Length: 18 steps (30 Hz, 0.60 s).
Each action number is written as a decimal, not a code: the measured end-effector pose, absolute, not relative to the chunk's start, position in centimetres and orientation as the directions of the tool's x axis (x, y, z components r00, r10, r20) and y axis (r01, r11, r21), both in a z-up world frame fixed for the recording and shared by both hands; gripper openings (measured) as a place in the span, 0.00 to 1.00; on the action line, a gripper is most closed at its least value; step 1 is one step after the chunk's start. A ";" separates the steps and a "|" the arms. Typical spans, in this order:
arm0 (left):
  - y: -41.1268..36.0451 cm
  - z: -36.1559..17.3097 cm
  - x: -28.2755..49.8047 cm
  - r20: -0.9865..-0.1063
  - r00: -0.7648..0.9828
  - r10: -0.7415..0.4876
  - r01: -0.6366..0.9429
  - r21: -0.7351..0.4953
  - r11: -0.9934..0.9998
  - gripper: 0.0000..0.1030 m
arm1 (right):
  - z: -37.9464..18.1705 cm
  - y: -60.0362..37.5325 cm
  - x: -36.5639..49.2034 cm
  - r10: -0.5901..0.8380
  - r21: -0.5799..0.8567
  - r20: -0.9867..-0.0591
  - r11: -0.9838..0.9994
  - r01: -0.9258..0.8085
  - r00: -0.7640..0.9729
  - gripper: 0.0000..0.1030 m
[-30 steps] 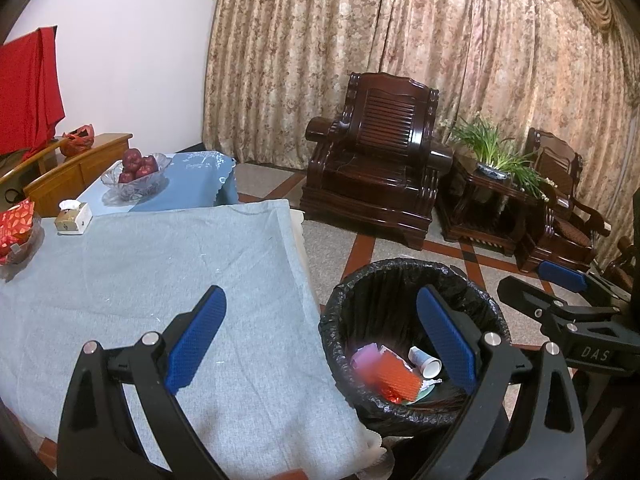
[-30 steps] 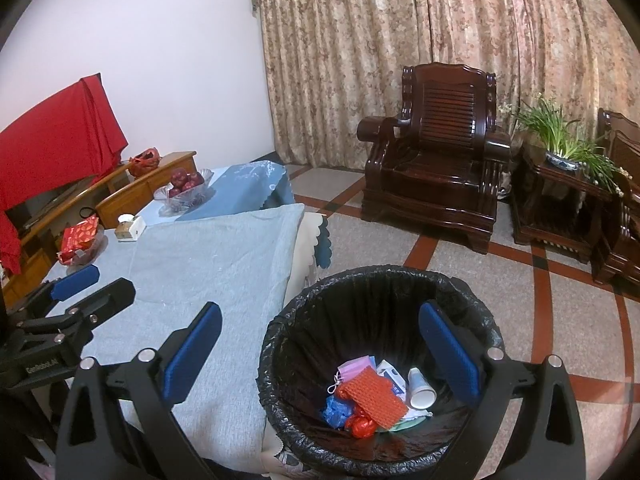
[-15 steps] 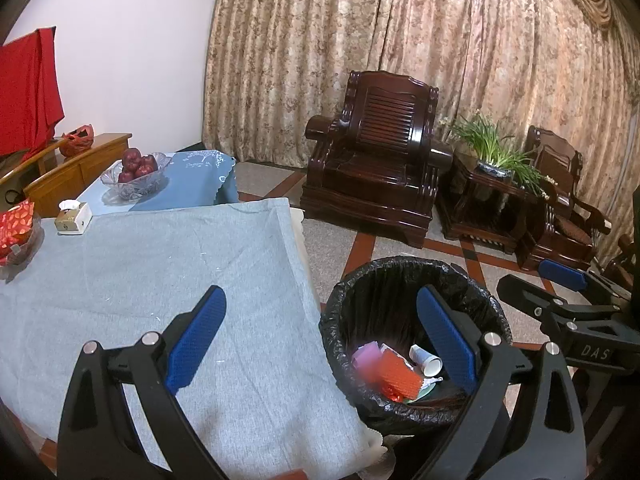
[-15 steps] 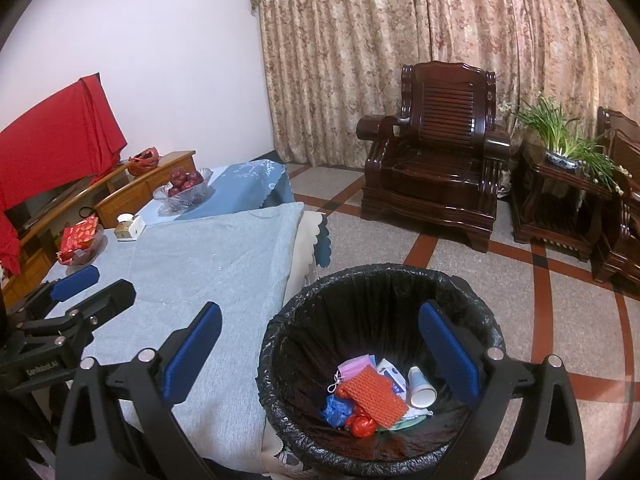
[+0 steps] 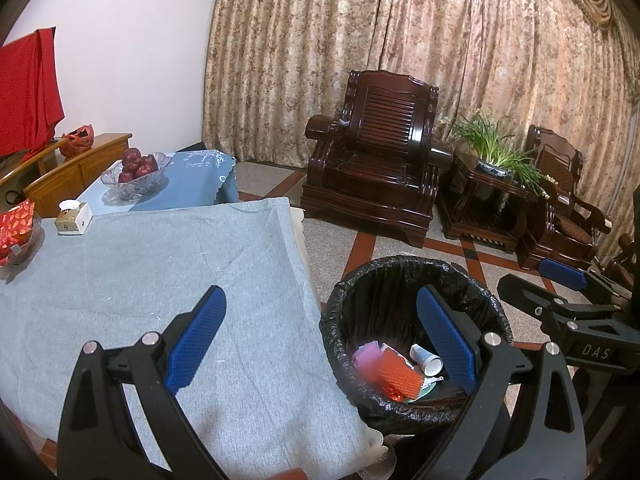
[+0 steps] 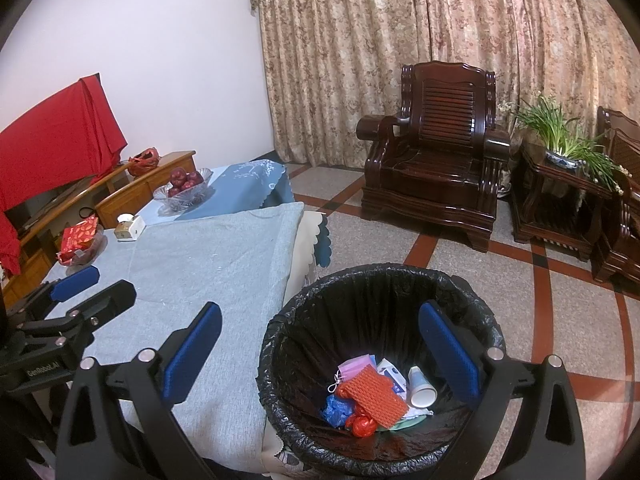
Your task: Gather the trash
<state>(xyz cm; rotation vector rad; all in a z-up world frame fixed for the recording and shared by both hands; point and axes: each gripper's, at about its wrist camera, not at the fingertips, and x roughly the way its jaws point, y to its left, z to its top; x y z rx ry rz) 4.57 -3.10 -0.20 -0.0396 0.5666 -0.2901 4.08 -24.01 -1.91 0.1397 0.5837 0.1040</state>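
A black-lined trash bin [image 5: 400, 272] [image 6: 384, 280] stands on the floor at the table's right edge. Inside lie an orange-red mesh piece [image 6: 374, 394], a pink piece [image 6: 354, 366], a blue wad [image 6: 336, 410], a paper cup [image 6: 420, 388] and other scraps. My left gripper [image 5: 320, 332] is open and empty, spanning the table edge and the bin. My right gripper [image 6: 320, 344] is open and empty above the bin's left rim. Each gripper shows in the other's view, the right [image 5: 560, 292] and the left [image 6: 76, 292].
The grey-clothed table [image 5: 140, 280] holds a glass bowl of apples [image 5: 134, 176], a tissue box [image 5: 74, 218] and a red snack pack [image 5: 16, 228]. Dark wooden armchairs [image 5: 376, 168], a side table with a plant [image 5: 492, 156] and curtains stand behind.
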 end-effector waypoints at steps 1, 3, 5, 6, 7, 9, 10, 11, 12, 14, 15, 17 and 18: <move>-3.2 -0.2 4.6 -0.524 0.804 -0.282 0.260 -0.116 0.959 0.91 | -1.9 -24.0 4.1 0.137 0.161 -0.541 0.985 -0.058 0.830 0.94; -3.1 -0.2 4.6 -0.524 0.804 -0.282 0.261 -0.116 0.958 0.91 | -1.9 -24.0 4.1 0.136 0.160 -0.540 0.985 -0.058 0.830 0.94; -3.2 -0.2 4.6 -0.524 0.804 -0.282 0.261 -0.116 0.958 0.91 | -1.9 -24.0 4.1 0.136 0.161 -0.541 0.985 -0.057 0.830 0.94; -3.2 -0.1 4.5 -0.524 0.804 -0.282 0.261 -0.115 0.958 0.91 | -1.8 -24.0 4.1 0.136 0.160 -0.541 0.985 -0.057 0.830 0.94; -3.3 -0.1 4.6 -0.524 0.804 -0.281 0.260 -0.115 0.959 0.91 | -1.8 -24.0 4.1 0.136 0.160 -0.542 0.985 -0.057 0.829 0.94; -3.2 -0.1 4.5 -0.524 0.804 -0.281 0.260 -0.116 0.959 0.91 | -1.8 -24.0 4.1 0.136 0.160 -0.541 0.985 -0.057 0.830 0.94; -3.3 -0.1 4.5 -0.524 0.804 -0.281 0.259 -0.116 0.959 0.91 | -1.8 -24.0 4.1 0.136 0.160 -0.541 0.985 -0.057 0.830 0.94; -3.2 -0.1 4.5 -0.524 0.804 -0.280 0.259 -0.116 0.959 0.91 | -1.8 -24.0 4.1 0.137 0.160 -0.541 0.985 -0.058 0.830 0.94; -3.2 0.0 4.6 -0.525 0.804 -0.281 0.259 -0.116 0.959 0.91 | -1.9 -24.0 4.1 0.136 0.160 -0.541 0.985 -0.058 0.830 0.94; -3.2 0.0 4.5 -0.525 0.804 -0.281 0.260 -0.116 0.959 0.91 | -1.9 -24.0 4.2 0.137 0.160 -0.543 0.985 -0.057 0.829 0.94; -3.1 -0.1 4.5 -0.525 0.803 -0.281 0.260 -0.115 0.959 0.91 | -2.1 -24.0 4.1 0.137 0.161 -0.544 0.985 -0.057 0.828 0.94; -3.1 -0.1 4.5 -0.525 0.803 -0.281 0.260 -0.116 0.959 0.91 | -2.0 -24.0 4.2 0.136 0.160 -0.543 0.985 -0.058 0.829 0.94; -3.1 0.0 4.5 -0.525 0.803 -0.281 0.260 -0.116 0.959 0.91 | -2.0 -24.0 4.2 0.136 0.159 -0.542 0.986 -0.058 0.829 0.94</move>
